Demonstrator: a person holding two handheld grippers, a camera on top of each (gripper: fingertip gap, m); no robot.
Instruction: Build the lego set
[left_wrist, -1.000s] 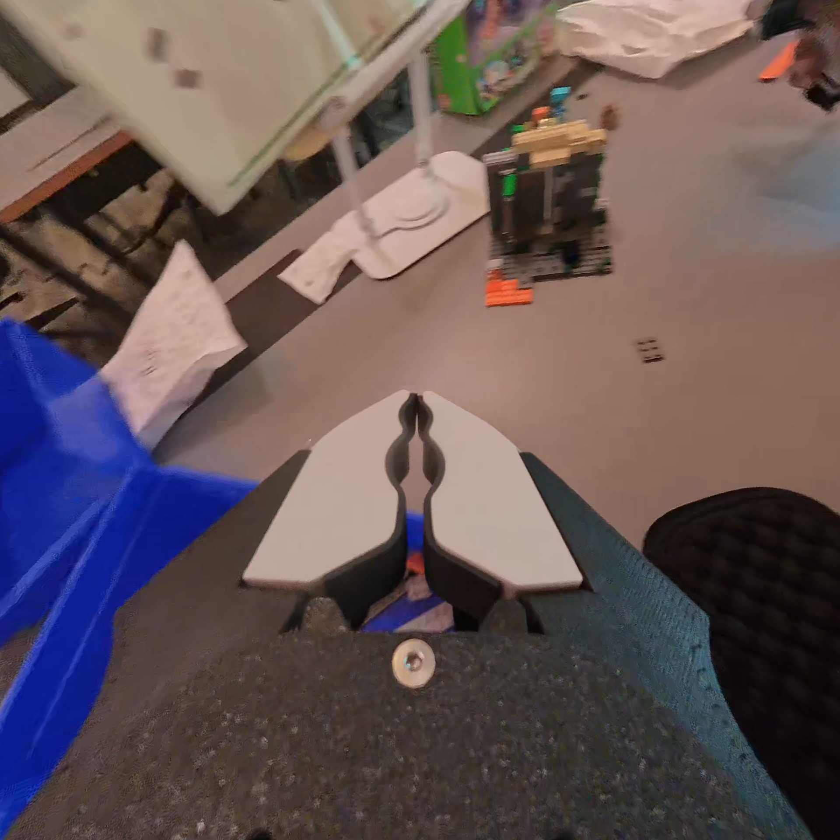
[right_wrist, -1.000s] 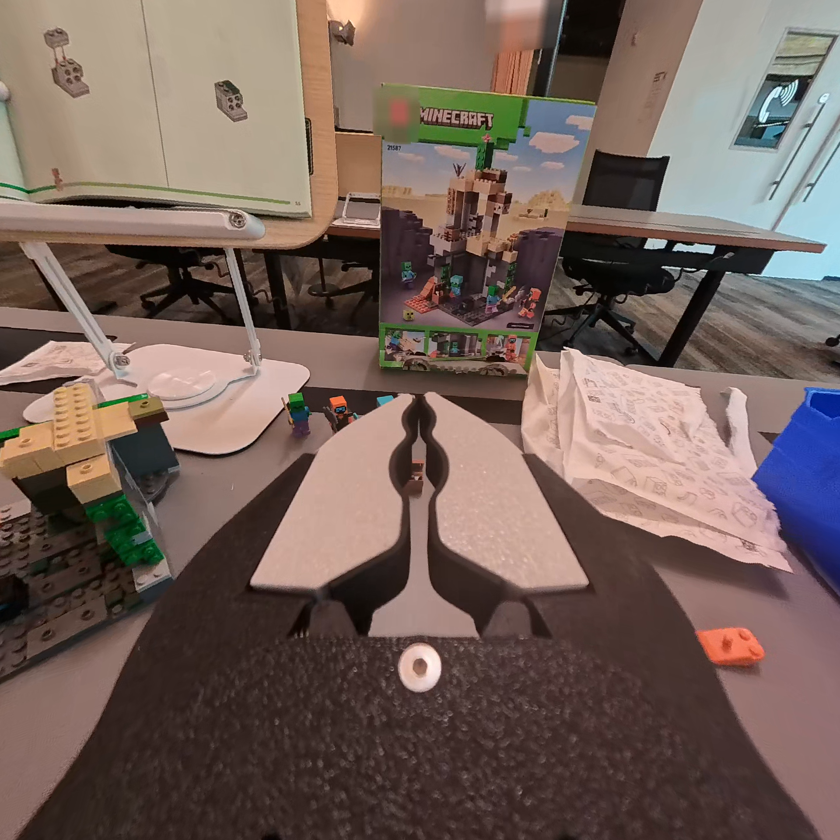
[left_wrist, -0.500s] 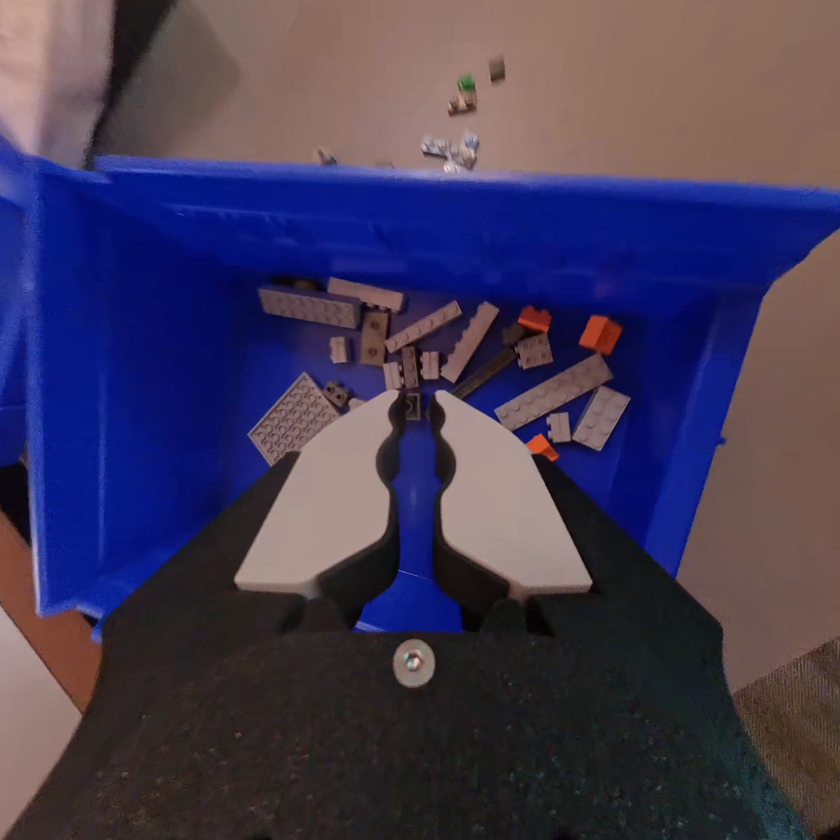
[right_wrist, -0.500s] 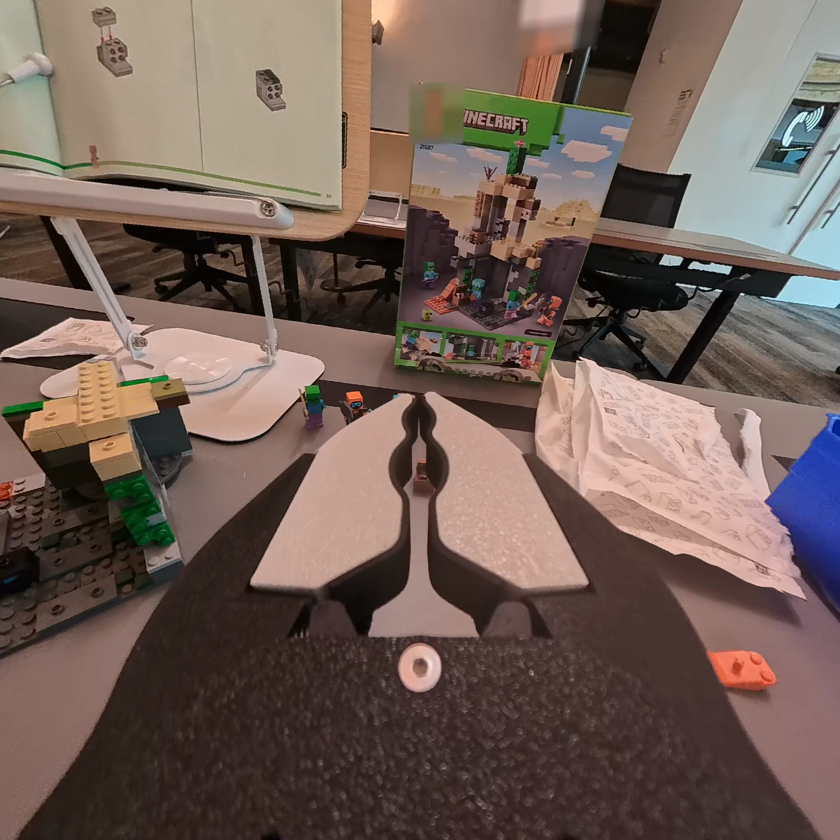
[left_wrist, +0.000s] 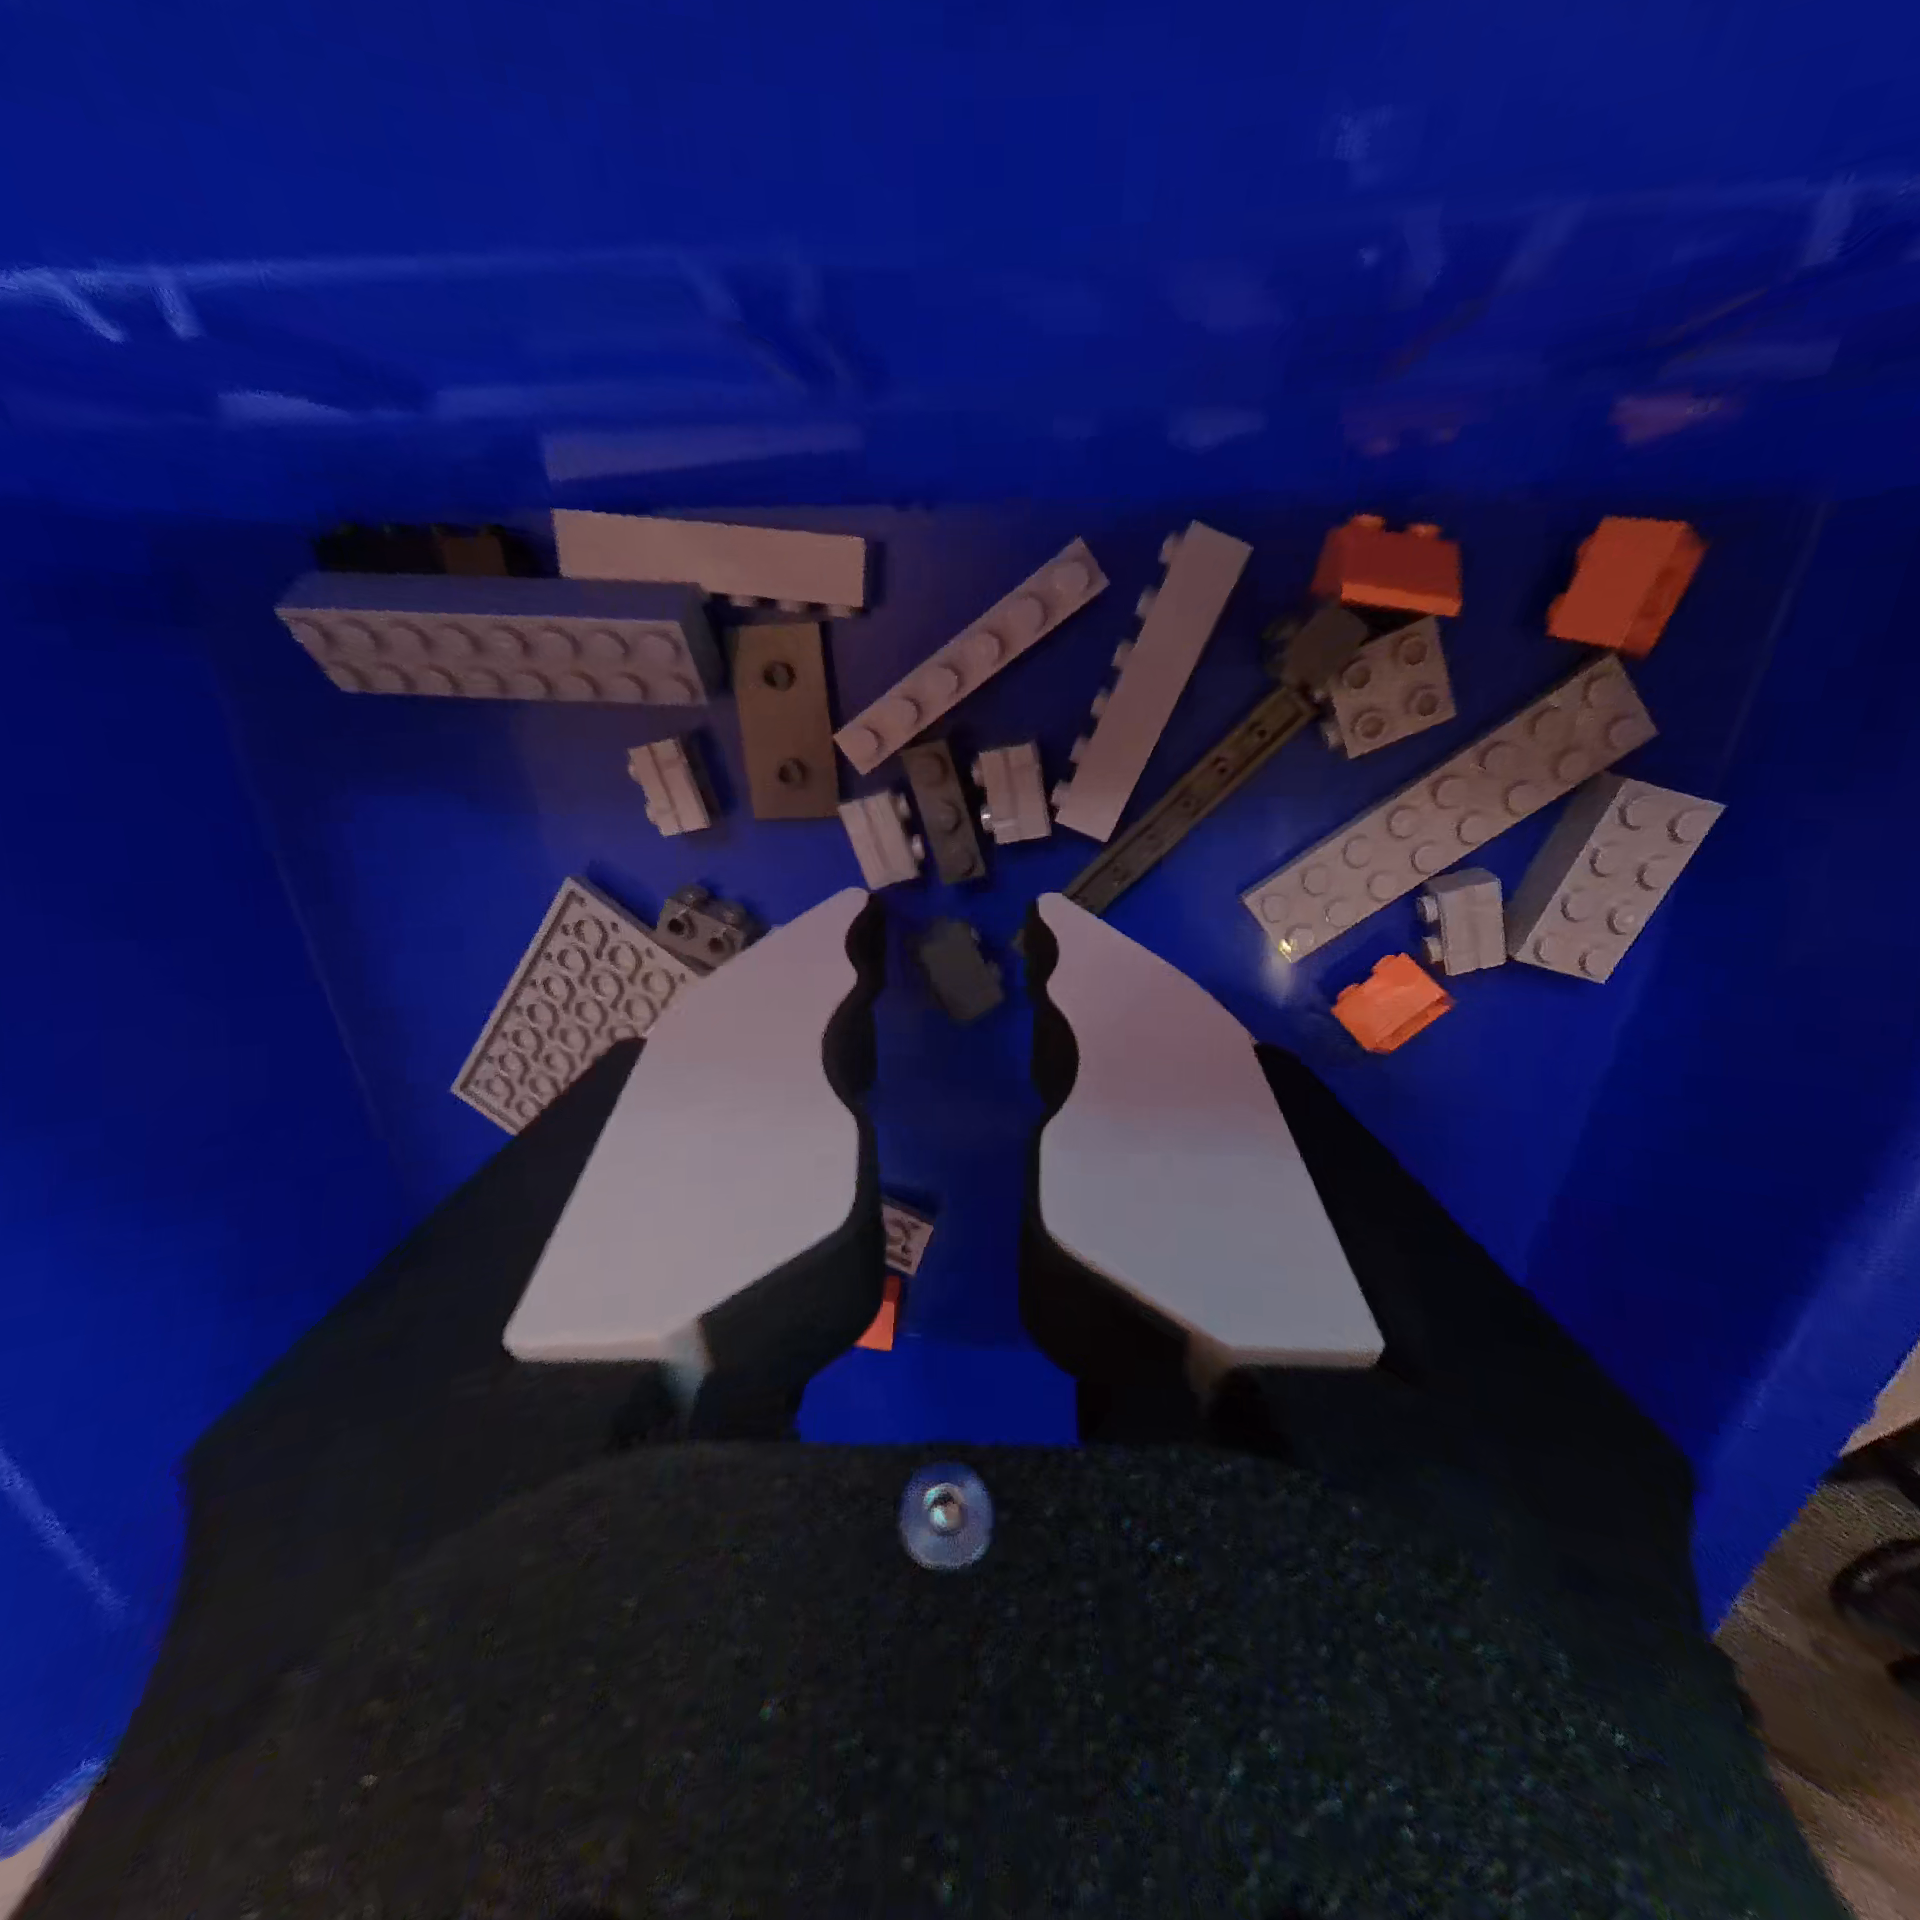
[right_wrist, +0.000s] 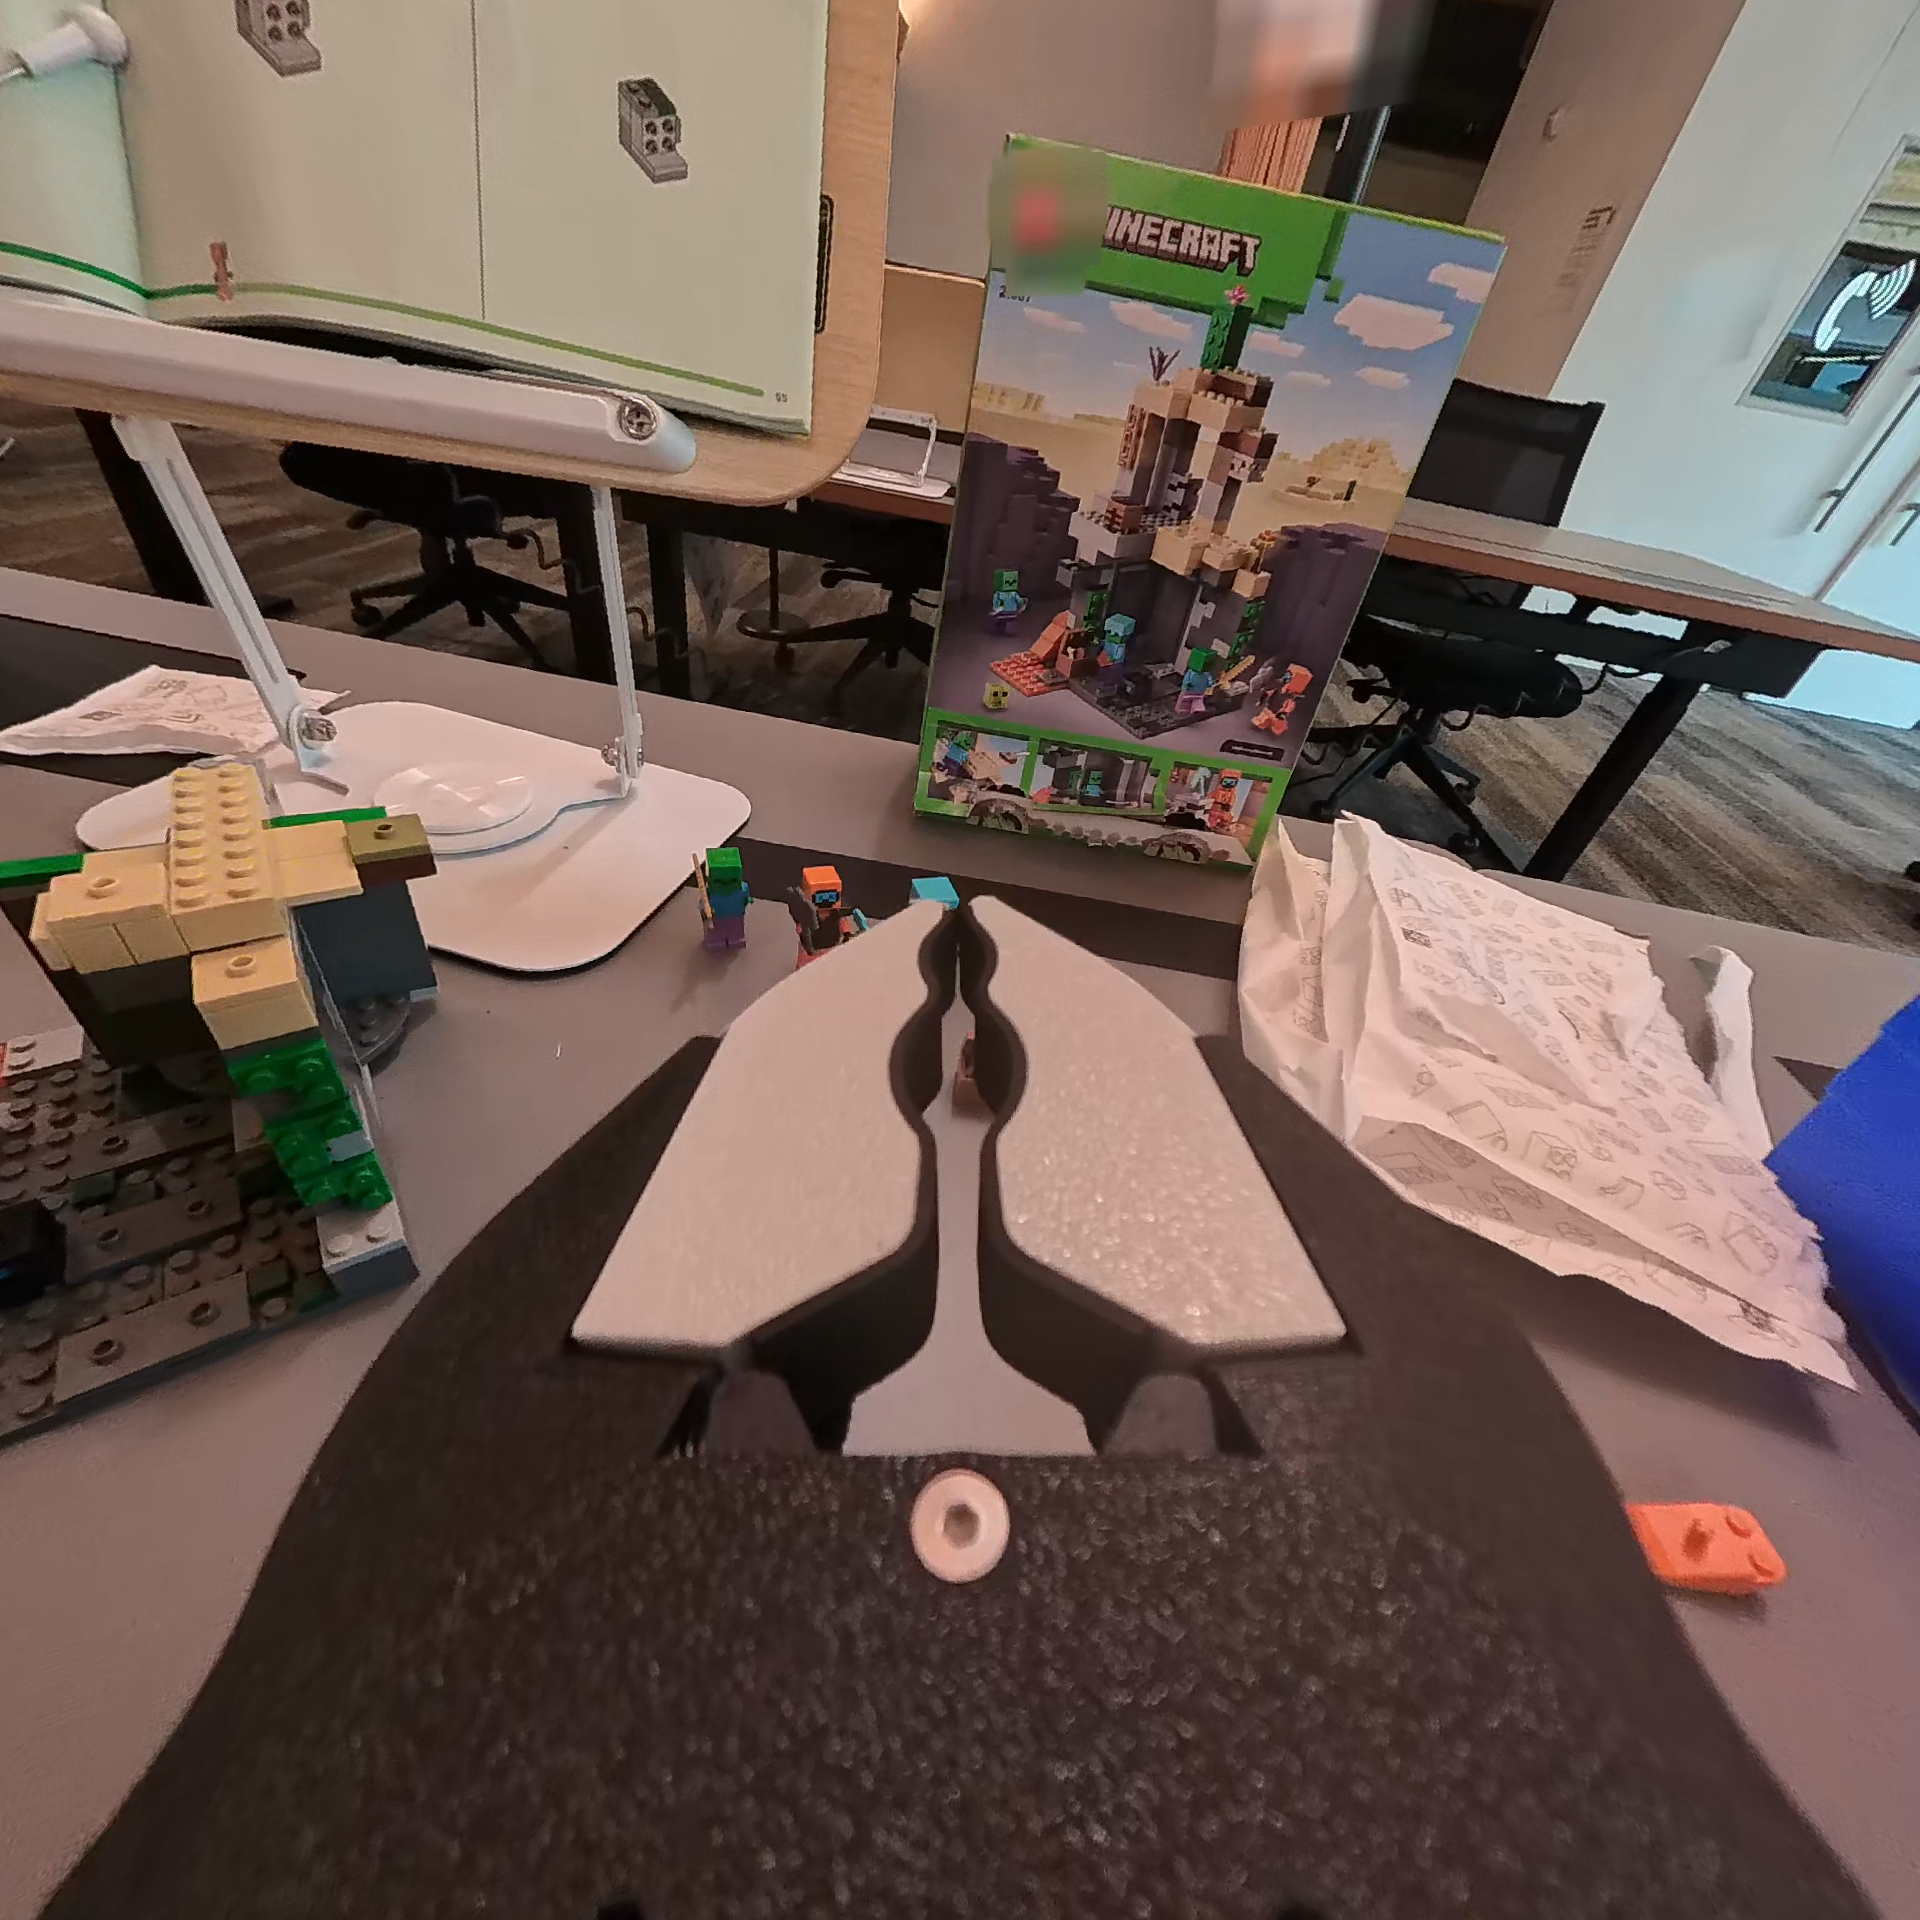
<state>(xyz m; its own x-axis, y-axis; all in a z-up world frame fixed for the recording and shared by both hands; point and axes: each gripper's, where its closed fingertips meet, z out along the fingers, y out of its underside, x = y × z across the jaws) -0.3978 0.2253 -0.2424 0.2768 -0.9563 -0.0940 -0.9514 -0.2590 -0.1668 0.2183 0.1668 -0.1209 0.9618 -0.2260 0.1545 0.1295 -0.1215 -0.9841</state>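
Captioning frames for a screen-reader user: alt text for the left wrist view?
The open left gripper reaches into a blue plastic bin, fingertips either side of a small dark grey brick. Grey plates and orange bricks are scattered beyond.

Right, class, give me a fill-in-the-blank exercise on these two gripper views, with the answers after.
1. The left gripper reaches into a ____ bin of bricks.
2. Its jaws are ____, a small dark brick between the tips.
3. The right gripper is ____.
4. The set box stands ____ on the table.

Answers: blue; open; shut; upright
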